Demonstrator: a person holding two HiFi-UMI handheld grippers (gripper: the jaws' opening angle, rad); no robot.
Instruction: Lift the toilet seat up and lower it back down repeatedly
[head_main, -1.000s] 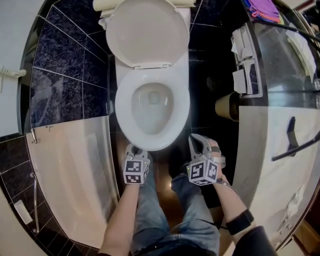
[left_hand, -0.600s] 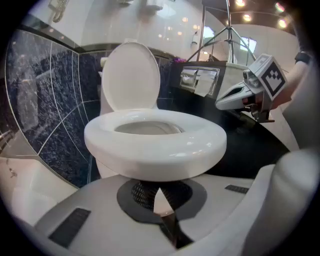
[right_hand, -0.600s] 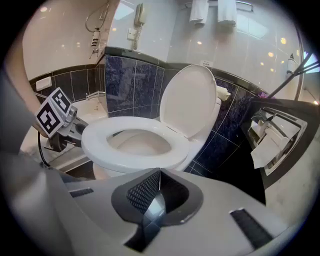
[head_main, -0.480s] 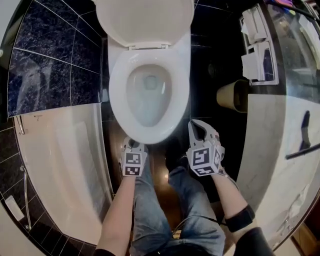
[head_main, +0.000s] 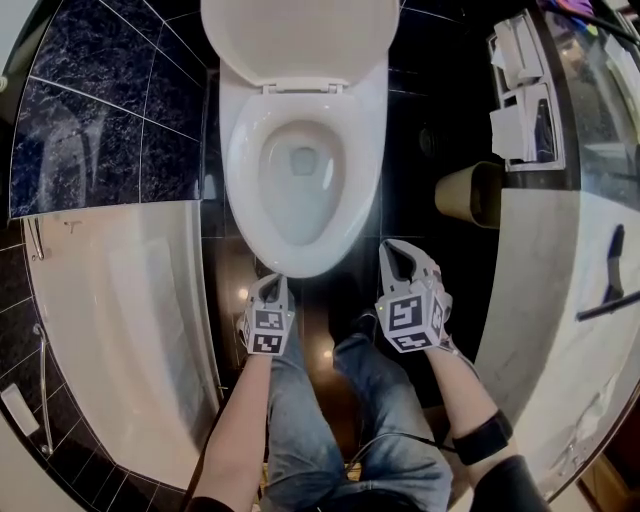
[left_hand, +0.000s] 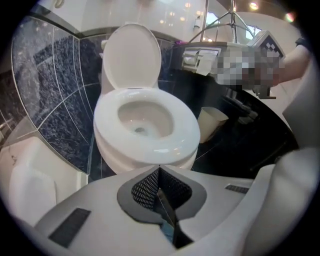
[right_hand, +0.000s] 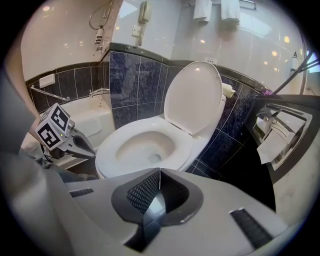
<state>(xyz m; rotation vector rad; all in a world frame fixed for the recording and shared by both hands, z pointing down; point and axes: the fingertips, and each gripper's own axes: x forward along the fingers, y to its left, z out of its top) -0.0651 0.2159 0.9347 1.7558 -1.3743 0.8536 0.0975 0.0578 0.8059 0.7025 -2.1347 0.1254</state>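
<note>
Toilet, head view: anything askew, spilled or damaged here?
Nothing stands out. The lid is up, the seat lies flat on the bowl, and no spill or crack shows. The left gripper and right gripper are shut and empty, in front of the toilet and clear of it.

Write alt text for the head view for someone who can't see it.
White toilet seen from above, lid raised, seat down. The person's left tool and right tool, both shut and empty, hang before its front rim; bathtub at left, bin at right.
</note>
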